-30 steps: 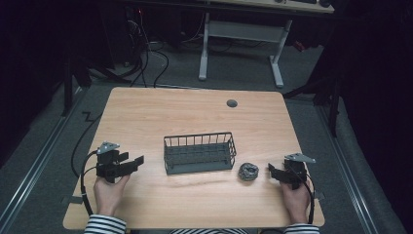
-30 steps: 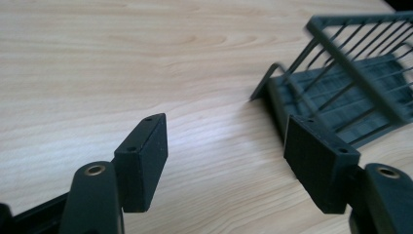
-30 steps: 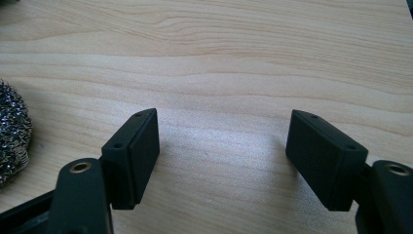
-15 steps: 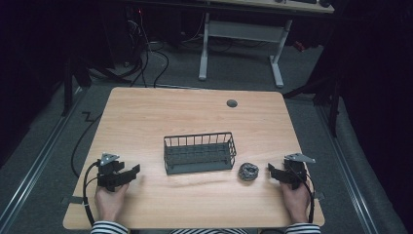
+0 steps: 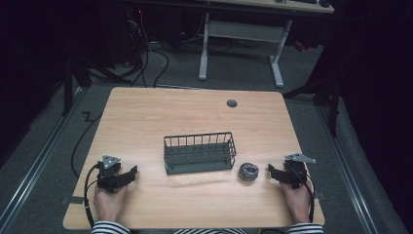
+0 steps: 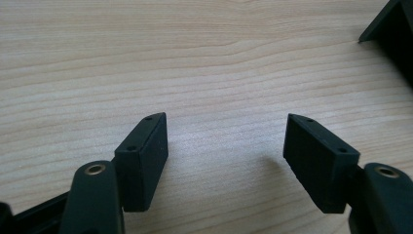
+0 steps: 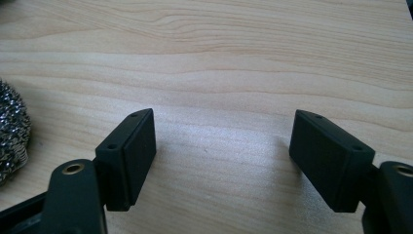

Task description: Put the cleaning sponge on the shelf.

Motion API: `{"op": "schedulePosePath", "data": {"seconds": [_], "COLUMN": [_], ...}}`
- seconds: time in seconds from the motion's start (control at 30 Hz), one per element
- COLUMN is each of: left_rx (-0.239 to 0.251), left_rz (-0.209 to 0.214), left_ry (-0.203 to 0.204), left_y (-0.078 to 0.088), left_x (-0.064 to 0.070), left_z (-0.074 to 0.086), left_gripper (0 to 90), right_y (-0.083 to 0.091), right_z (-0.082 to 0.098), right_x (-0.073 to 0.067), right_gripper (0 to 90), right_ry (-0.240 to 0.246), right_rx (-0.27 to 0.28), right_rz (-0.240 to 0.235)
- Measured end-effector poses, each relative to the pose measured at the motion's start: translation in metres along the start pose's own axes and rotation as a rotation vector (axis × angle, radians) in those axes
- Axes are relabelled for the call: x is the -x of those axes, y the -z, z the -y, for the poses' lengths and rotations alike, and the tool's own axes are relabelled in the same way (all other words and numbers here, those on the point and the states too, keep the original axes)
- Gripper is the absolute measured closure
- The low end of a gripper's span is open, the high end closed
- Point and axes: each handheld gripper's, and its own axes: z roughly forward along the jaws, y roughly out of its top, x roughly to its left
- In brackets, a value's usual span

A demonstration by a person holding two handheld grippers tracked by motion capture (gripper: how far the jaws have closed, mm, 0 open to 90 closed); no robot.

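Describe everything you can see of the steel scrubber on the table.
The steel scrubber is a small round wad of shiny silver wire, tangled and springy in look, darker in its folds. It lies on the wooden table near the front edge, just off the right end of the wire basket; whether the two touch is hard to tell. The right gripper points at it with a gap between them. In the right gripper view its edge lies beside the left finger, outside the open fingers.

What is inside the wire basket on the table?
The wire basket looks empty: only its dark mesh floor shows. The steel scourer lies outside, on the table. The near wall hides little.
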Motion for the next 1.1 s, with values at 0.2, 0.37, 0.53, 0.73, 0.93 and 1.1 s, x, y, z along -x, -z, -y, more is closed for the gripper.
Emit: {"op": "schedulePosePath", "data": {"seconds": [0.2, 0.37, 0.53, 0.73, 0.93, 1.1], "left_rx": [-0.011, -0.013, -0.008, -0.005, -0.007, -0.007], "left_rz": [-0.052, -0.048, -0.043, -0.039, -0.038, -0.039], "left_ry": [-0.037, -0.037, -0.029, -0.024, -0.026, -0.027], "left_y": [-0.001, -0.001, -0.001, -0.001, -0.001, -0.001], "left_x": [0.009, 0.009, 0.008, 0.007, 0.008, 0.008], "left_z": [0.001, 0.001, 0.001, 0.001, 0.001, 0.001], "left_gripper": [31.8, 30.8, 30.6, 30.4, 30.0, 30.0], "right_y": [0.003, 0.006, 0.018, 0.034, 0.046, 0.051], "right_z": [0.002, 0.003, 0.007, 0.018, 0.024, 0.02], "right_x": [0.001, 0.002, 0.0, -0.007, -0.02, -0.035], "right_gripper": [26.5, 28.7, 29.0, 28.5, 28.3, 28.1], "right_ry": [0.013, 0.003, 0.018, 0.037, 0.081, 0.115], "right_rx": [-0.006, -0.015, -0.015, -0.024, -0.027, -0.022], "right_rz": [-0.02, -0.025, -0.047, -0.086, -0.13, -0.178]}}
